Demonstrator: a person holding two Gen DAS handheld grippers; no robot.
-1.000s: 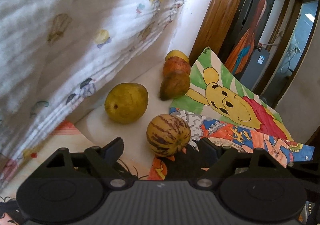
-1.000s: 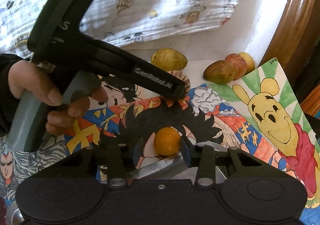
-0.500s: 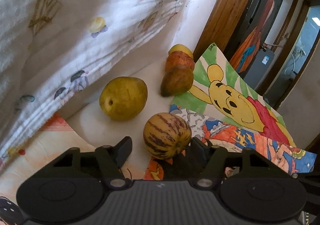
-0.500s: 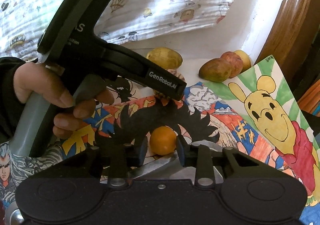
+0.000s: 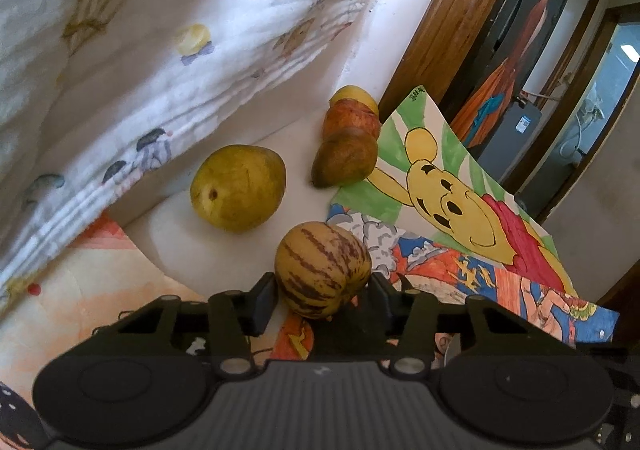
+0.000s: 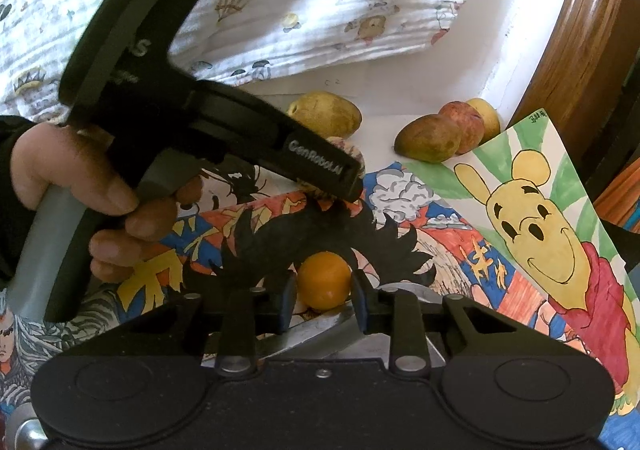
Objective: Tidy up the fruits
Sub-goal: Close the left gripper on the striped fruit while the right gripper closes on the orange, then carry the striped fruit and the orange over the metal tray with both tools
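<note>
Left claw (image 5: 322,296) angled down, closed around striped melon (image 5: 322,268), right claw (image 6: 323,300) level, gripping orange (image 6: 323,280)

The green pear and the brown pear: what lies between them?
Nothing: in the left wrist view, only bare white surface separates the green pear from the brown pear.

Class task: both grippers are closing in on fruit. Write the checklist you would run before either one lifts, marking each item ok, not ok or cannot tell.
1. Striped fruit sits between the left gripper fingers: ok.
2. Left pads touching it on both sides: cannot tell.
3. Orange fruit sits between the right gripper fingers: ok.
4. Right pads gripping firmly: cannot tell.
5. Green pear apart from striped fruit: ok.
6. A place to put the fruit in view: not ok.
</note>
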